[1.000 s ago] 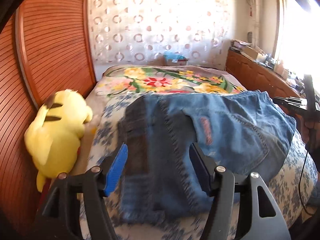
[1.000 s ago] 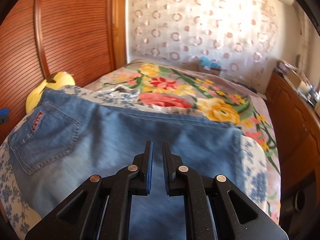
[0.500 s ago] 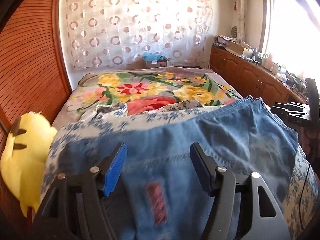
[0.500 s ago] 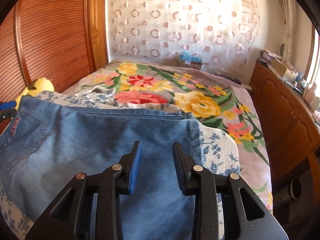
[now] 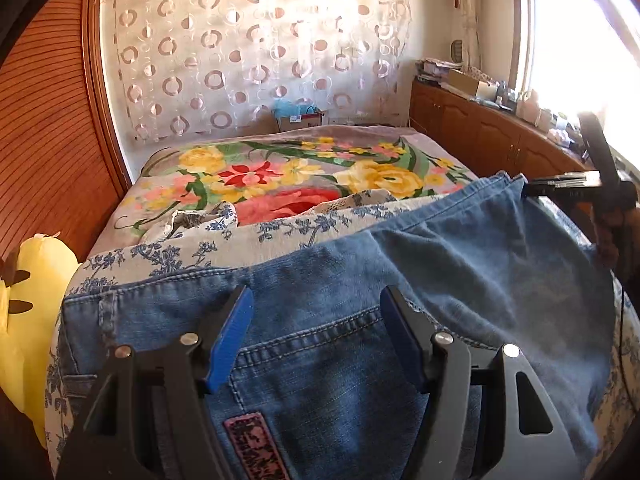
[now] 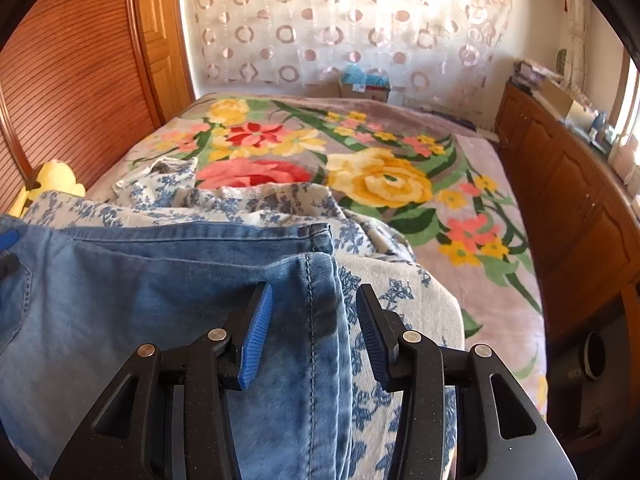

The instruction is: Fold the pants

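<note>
In the left wrist view the jeans [image 5: 340,320] lie spread across the near end of the bed [image 5: 280,160], on a blue-flowered white sheet [image 5: 280,228] over the floral blanket, with the waistband and a back pocket toward the bed's left edge, where a yellow plush toy [image 5: 32,280] sits against the wooden panel. The left gripper [image 5: 316,332] hovers over the pocket with its jaws spread wide and nothing pinched between them. At the right edge of this view the other tool shows only as a dark shape by the leg hems. In the right wrist view the right gripper [image 6: 312,328] is over those hems near the bed's right side; its jaws are opening, and the folded denim edge runs between them, though the pads do not appear to press it. Denim like this is likely fairly heavy and limp, with thick seams that resist slipping, so the stitched hem on this side and the waistband on the other look like the soundest places to take hold, gathering both layers at once. Only the left view shows the pocket and its reddish label [image 5: 252,448]; only the right view shows how the two hems stack and how close they lie to the sheet's edge.
</note>
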{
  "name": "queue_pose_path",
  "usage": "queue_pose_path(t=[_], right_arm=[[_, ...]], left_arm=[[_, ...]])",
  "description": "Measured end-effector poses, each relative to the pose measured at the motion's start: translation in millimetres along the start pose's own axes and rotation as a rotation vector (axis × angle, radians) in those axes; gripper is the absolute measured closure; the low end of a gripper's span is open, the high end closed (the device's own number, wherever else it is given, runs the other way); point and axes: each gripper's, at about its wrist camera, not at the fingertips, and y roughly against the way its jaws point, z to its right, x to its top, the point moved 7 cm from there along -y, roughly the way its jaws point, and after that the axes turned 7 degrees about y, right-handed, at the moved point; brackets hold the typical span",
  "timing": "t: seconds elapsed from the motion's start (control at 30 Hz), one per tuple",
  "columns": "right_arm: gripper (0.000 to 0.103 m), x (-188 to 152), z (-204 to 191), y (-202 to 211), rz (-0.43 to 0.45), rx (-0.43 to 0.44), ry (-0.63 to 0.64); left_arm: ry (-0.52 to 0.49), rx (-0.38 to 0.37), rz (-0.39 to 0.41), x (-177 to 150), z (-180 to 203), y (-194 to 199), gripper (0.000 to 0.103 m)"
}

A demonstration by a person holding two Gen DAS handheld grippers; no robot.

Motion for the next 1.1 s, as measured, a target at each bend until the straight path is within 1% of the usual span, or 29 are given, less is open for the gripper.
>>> queue_pose_path(t=[0.13,0.23,0.27,0.3,0.33,0.37,0.4,0.43,0.5,0.53,0.57,0.67,0.73,0.8,0.87,0.93,0.97,1.0,1.03,1.1], right_arm=[[0.059,1.8,-0.5,-3.8,-0.01,0.018,0.007],[0.059,1.0,1.0,-8.6,-0.03,0.045,-0.012],[0.064,0.6,0.9,-9.7,-0.036,0.047,-0.009],[0.072,0.2,-0.8,-10.8,-0.041,0.06,-0.004],[0.076,-0.5,-3.6,-11.3,-0.046,0.067,0.007],[0.088,-0.5,-5.0,-8.9,-0.038,0.062,0.019],[0.095,0.9,-6.9,-5.6,-0.022,0.066,0.021],[0.096,3.3,-7.9,-0.5,0.005,0.058,0.021],[0.1,11.6,-9.1,17.4,0.086,0.034,0.015],[0.1,17.2,-9.5,27.9,0.129,0.021,0.015],[0.1,22.8,-8.9,35.1,0.151,-0.01,0.021],[0.101,41.4,-9.5,44.7,0.192,-0.072,0.044],[0.101,50.8,-8.1,39.1,0.176,-0.099,0.056],[0.101,55.0,-7.2,28.2,0.148,-0.124,0.061],[0.101,52.5,-7.9,10.1,0.091,-0.146,0.079],[0.099,41.7,-6.7,-6.3,0.028,-0.154,0.077],[0.097,37.5,-5.3,-8.1,0.018,-0.15,0.06],[0.092,33.8,-3.8,-6.7,0.017,-0.139,0.043],[0.09,29.2,-3.9,-2.5,0.021,-0.121,0.027],[0.079,18.9,-5.3,10.9,0.03,-0.086,0.001]], left_arm=[[-0.015,0.01,-0.01,-4.8,3.9,-0.8,0.037],[-0.011,0.017,-0.025,-6.3,2.7,-3.4,0.037],[-0.012,0.022,-0.03,-6.9,2.8,-4.4,0.037],[-0.014,0.026,-0.033,-7.1,3.3,-5.5,0.037],[-0.014,0.03,-0.036,-7.2,3.5,-6.1,0.037],[-0.014,0.03,-0.037,-6.8,3.5,-6.7,0.037],[-0.013,0.028,-0.036,-6.5,3.4,-6.5,0.037],[-0.009,0.023,-0.032,-6.0,3.2,-5.3,0.037],[-0.002,0.015,-0.021,-4.9,2.7,-3.7,0.037],[0.006,0.008,-0.008,-3.9,0.8,-0.8,0.037],[0.014,0.001,0.003,-2.8,-0.6,1.8,0.037],[0.051,-0.009,0.053,3.8,-7.9,11.8,0.037],[0.075,-0.008,0.082,8.6,-13.6,18.1,0.037],[0.081,-0.006,0.092,10.8,-16.9,20.0,0.037],[0.08,-0.002,0.08,9.3,-18.0,17.3,0.037],[0.07,-0.006,0.055,5.3,-16.9,11.4,0.037],[0.061,-0.006,0.042,3.5,-15.3,8.6,0.037],[0.055,-0.005,0.035,2.2,-13.7,6.8,0.037],[0.045,-0.004,0.027,0.8,-12.1,5.3,0.037],[0.032,-0.003,0.025,-0.4,-9.3,5.0,0.037]])
